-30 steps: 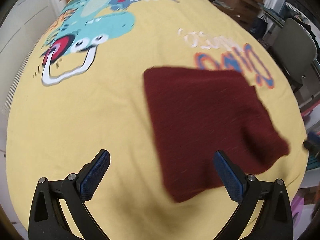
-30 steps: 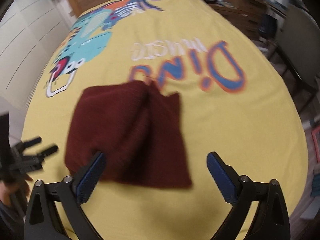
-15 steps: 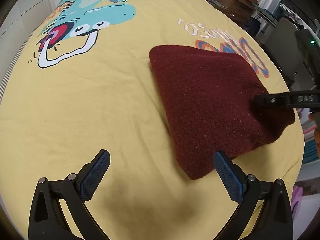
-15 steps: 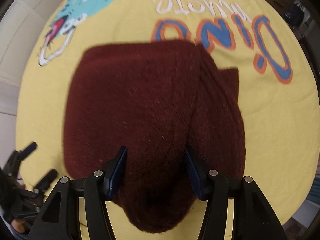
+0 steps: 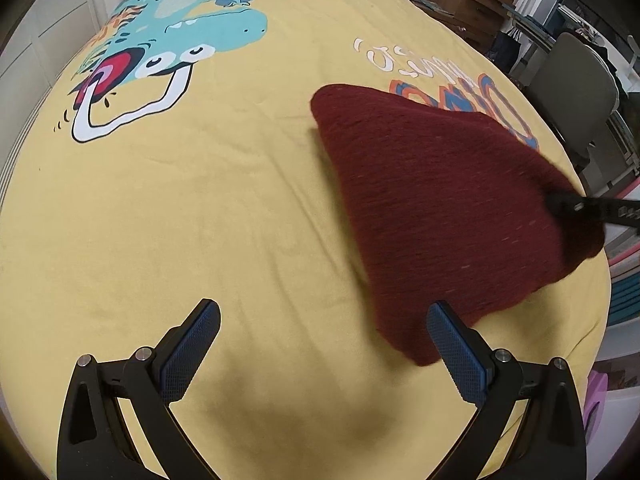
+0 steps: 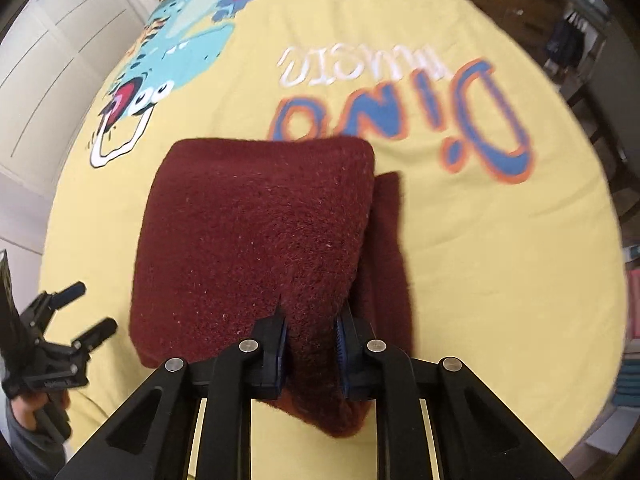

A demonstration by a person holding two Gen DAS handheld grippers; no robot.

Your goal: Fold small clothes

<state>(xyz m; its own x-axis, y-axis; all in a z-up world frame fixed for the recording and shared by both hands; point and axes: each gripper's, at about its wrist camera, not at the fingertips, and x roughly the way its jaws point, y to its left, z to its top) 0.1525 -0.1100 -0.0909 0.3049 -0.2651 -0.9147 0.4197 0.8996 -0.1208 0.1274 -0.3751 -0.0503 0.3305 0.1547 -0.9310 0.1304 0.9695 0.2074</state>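
Both pads of the right gripper [image 6: 310, 344], just closing, pinch the maroon garment's [image 6: 260, 232] near edge.

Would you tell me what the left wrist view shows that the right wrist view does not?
Only the left wrist view shows a grey chair beside the bed. Only the right wrist view shows the right gripper pinching the maroon garment, its jaws having just been closing, and a second layer under the fold. Both show the open left gripper and yellow dinosaur bedspread.
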